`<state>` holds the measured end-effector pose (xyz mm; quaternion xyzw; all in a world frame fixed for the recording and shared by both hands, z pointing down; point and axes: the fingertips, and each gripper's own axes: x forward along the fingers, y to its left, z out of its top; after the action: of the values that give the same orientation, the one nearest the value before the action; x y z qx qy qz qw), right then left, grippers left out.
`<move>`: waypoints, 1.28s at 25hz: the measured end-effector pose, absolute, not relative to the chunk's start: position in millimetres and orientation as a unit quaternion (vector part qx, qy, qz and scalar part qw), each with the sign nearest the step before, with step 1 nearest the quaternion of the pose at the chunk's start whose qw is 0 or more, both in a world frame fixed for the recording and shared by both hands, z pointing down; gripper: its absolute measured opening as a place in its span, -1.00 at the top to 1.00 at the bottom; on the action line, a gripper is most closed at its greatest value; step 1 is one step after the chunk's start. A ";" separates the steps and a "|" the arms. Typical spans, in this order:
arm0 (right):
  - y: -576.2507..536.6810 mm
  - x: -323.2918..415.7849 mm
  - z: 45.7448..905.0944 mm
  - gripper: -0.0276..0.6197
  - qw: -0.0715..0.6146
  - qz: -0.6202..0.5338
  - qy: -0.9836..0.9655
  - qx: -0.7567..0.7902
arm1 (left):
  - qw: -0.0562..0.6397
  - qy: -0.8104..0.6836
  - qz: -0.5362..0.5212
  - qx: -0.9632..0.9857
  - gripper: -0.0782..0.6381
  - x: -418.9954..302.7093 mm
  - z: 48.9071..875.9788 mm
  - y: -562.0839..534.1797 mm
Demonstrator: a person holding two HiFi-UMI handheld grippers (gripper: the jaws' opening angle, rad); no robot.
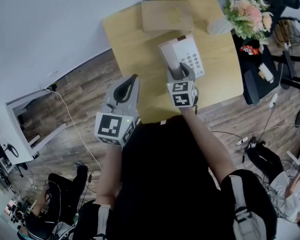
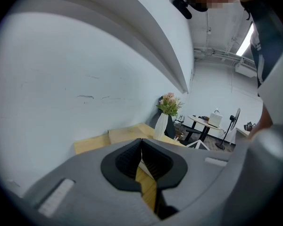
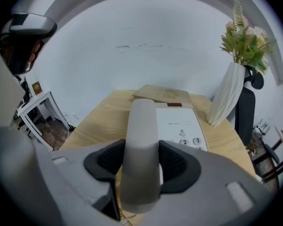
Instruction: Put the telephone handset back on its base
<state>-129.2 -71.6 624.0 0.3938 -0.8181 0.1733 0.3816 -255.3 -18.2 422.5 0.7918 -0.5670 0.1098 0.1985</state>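
1. Two grippers show in the head view, one in each of the person's hands, both at the near side of a wooden desk (image 1: pixel 135 44).
2. Right gripper (image 1: pixel 180 71): its jaws stand wide and are closed on the pale handset (image 3: pixel 141 126). The dark pads press against its two long sides.
3. The handset (image 1: pixel 167 56) lies lengthwise along the left side of the telephone base (image 1: pixel 190 54), with its far end pointing towards the desk's far edge. Whether it is fully seated in the cradle cannot be told.
4. The base (image 3: pixel 179 124) sits around the middle of the desk, nearer the right edge. Its keypad (image 3: pixel 188 141) is uncovered, just right of the handset.
5. Left gripper (image 1: pixel 133 79): it hangs at the desk's left edge, close to the near corner and well apart from the telephone. In its own view the jaws meet at the tips with nothing between them, and only a sliver of desk shows through the gap lower down (image 2: pixel 141 145).
6. Beyond the base, a flat tan board (image 1: pixel 167 14) lies against the far edge.
7. At the far right corner, a white vase (image 3: pixel 228 95) holds pink flowers (image 1: pixel 247 16) and green leaves.
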 end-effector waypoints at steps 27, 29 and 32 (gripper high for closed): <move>-70.7 -127.4 613.8 0.16 0.371 0.129 -0.839 0.377 | 0.196 -0.594 0.113 0.772 0.75 -245.1 417.3 0.7; -68.8 -125.7 614.6 0.14 0.369 0.131 -0.842 0.373 | 0.196 -0.599 0.113 0.769 0.75 -242.8 416.6 4.1; -66.6 -124.0 614.3 0.14 0.364 0.133 -0.847 0.364 | 0.195 -0.605 0.112 0.764 0.75 -237.8 415.5 7.7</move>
<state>-124.0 -66.6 614.3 0.3643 -0.8470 0.1333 0.3635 -237.8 7.7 415.5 0.7636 -0.6053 0.1123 0.1947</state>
